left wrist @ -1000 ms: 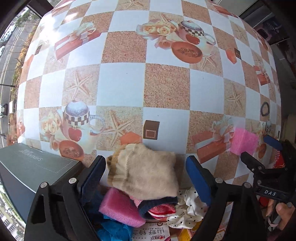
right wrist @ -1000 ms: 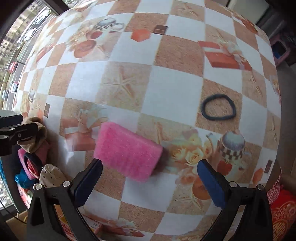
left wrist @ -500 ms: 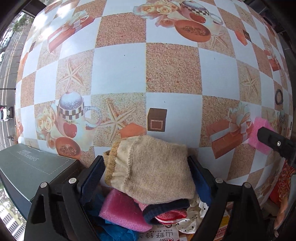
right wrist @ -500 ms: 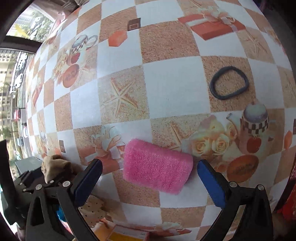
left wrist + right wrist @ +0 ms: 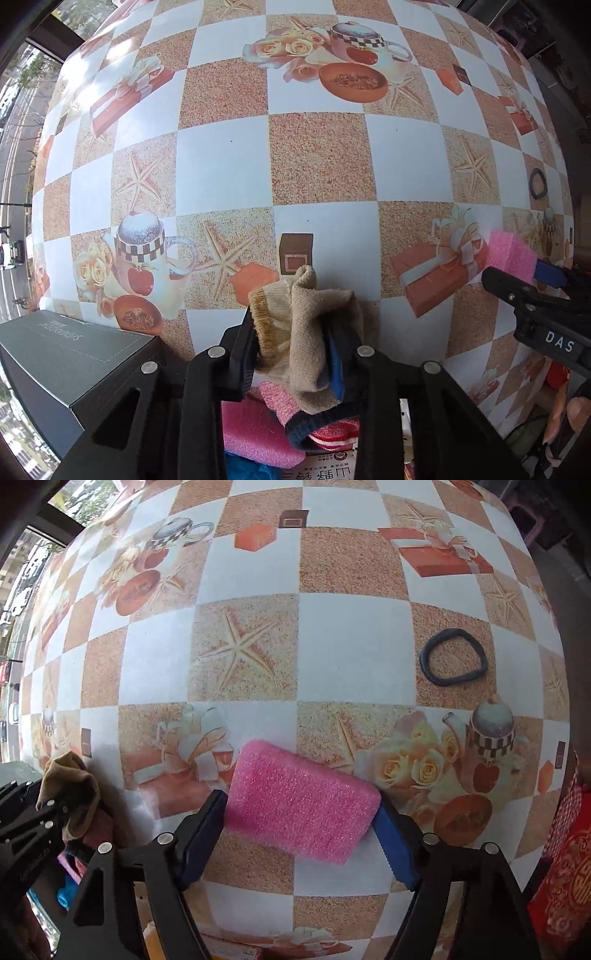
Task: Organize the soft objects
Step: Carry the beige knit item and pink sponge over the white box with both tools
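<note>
My left gripper [image 5: 295, 332] is shut on a beige knitted sock [image 5: 310, 325], bunched between the jaws at the table's near edge. Below it lies a pile of soft things: a pink sponge [image 5: 255, 435], a red and navy sock [image 5: 325, 432], blue cloth. My right gripper [image 5: 301, 823] has closed its blue pads onto both ends of a pink sponge [image 5: 299, 805] that lies on the checkered tablecloth [image 5: 351, 646]. That sponge [image 5: 509, 251] and the right gripper also show at the right of the left wrist view.
A dark hair tie [image 5: 452, 662] lies on the cloth, far right of the sponge. A grey box [image 5: 62, 350] stands at the table's left edge beside the pile. Red patterned fabric [image 5: 565, 878] is off the right edge.
My left gripper has closed on the beige sock, which is now bunched up. My right gripper has moved up to the pink sponge and closed onto its ends.
</note>
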A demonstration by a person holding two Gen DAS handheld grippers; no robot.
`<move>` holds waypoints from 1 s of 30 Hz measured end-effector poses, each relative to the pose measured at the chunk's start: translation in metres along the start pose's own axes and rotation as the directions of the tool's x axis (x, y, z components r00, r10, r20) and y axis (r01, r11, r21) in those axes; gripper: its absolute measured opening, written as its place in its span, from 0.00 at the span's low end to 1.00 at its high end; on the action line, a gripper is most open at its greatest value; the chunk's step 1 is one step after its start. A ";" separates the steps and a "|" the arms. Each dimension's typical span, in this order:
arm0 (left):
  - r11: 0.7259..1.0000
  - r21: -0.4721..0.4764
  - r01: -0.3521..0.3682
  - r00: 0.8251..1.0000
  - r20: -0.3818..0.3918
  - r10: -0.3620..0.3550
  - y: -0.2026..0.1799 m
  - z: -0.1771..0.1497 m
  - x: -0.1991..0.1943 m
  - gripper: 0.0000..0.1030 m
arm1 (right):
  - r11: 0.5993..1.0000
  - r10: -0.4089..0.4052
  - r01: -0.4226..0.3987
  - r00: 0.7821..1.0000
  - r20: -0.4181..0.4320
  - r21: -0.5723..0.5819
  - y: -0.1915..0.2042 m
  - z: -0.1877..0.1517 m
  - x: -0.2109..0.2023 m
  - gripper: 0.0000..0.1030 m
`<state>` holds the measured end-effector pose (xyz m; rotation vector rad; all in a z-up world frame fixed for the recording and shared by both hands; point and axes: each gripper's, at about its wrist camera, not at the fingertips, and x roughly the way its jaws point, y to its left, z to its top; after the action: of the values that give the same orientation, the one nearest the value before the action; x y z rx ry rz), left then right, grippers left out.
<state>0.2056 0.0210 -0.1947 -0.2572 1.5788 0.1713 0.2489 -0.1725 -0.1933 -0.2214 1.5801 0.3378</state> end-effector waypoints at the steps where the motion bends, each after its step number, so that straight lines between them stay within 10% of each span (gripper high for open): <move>1: 1.000 0.004 0.002 1.000 0.013 -0.002 -0.001 0.001 -0.004 0.32 | 1.000 0.020 -0.020 1.000 0.001 0.007 -0.005 -0.003 -0.003 0.76; 18: 0.962 0.264 0.068 0.976 0.183 -0.119 -0.076 -0.044 -0.086 0.32 | 0.971 0.131 -0.154 0.983 0.131 0.186 -0.119 -0.076 -0.089 0.76; 30: 0.802 0.582 0.134 0.942 0.176 -0.285 -0.175 -0.137 -0.138 0.32 | 0.944 0.066 -0.127 0.977 0.202 0.304 -0.102 -0.172 -0.102 0.76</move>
<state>0.1224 -0.1766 -0.0448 0.0578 1.2631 -0.4269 0.1268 -0.3348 -0.0973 0.1340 1.4345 0.1718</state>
